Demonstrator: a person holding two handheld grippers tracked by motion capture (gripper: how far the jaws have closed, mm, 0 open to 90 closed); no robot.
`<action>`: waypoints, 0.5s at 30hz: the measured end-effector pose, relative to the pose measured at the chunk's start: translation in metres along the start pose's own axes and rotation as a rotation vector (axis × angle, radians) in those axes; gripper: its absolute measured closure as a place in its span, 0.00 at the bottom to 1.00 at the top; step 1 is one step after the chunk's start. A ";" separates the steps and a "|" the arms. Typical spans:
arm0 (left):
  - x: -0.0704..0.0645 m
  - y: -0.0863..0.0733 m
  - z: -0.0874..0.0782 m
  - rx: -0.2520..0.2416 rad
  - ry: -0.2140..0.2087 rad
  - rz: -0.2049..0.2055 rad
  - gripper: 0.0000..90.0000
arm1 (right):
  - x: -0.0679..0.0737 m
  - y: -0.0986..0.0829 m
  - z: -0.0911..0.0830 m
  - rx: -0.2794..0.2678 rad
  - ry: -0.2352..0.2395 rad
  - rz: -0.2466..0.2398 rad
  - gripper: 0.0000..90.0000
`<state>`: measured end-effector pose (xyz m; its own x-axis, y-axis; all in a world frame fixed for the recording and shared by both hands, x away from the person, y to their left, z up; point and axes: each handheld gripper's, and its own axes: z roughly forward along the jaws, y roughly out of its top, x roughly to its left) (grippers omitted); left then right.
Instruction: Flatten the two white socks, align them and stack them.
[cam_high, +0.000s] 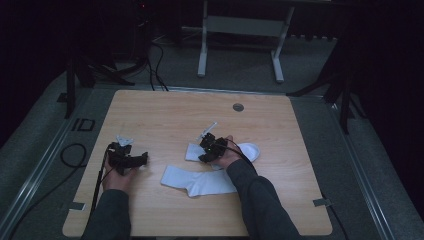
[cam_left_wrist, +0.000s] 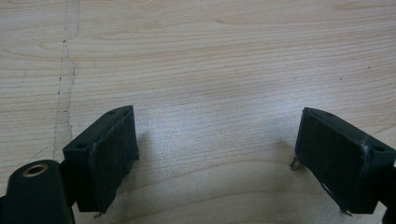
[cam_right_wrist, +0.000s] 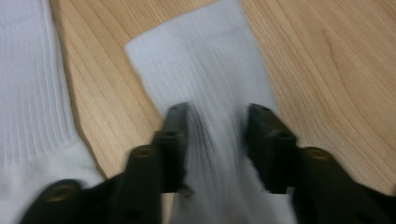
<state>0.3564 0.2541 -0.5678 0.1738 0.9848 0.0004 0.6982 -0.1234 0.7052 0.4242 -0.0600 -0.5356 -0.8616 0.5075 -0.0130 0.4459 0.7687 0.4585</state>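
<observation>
Two white ribbed socks lie on the wooden table (cam_high: 165, 115). One sock (cam_high: 248, 150) (cam_right_wrist: 205, 70) stretches from under the person's right hand toward the middle. My right gripper (cam_high: 204, 155) (cam_right_wrist: 217, 112) is down on its cuff end, jaws drawn in against the creased fabric from both sides. The other sock (cam_high: 197, 181) (cam_right_wrist: 28, 84) lies bent just in front of it, nearer the person. My left gripper (cam_high: 142, 159) (cam_left_wrist: 217, 126) rests at the table's left, open wide over bare wood with nothing between its pads (cam_left_wrist: 114, 158).
A round cable hole (cam_high: 238, 107) sits near the table's far edge. Behind the table stands a white desk frame (cam_high: 240, 25). Cables (cam_high: 75, 155) run over the grey floor at the left. The left gripper's cable trails along the person's left forearm.
</observation>
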 end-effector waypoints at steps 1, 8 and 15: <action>0.000 0.000 0.000 0.001 0.000 0.000 0.15 | 0.000 0.000 0.000 -0.003 -0.002 0.000 0.75; 0.000 0.000 0.000 0.000 0.000 0.000 0.15 | 0.006 -0.001 -0.002 0.003 -0.031 -0.042 0.91; 0.000 0.000 0.000 -0.001 -0.001 0.000 0.15 | 0.008 -0.001 -0.018 -0.017 -0.059 -0.064 0.92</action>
<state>0.3564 0.2540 -0.5678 0.1743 0.9847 0.0000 0.6975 -0.1234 0.7059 0.4124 -0.0642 -0.5201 -0.8722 0.4799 -0.0950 0.3855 0.7937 0.4705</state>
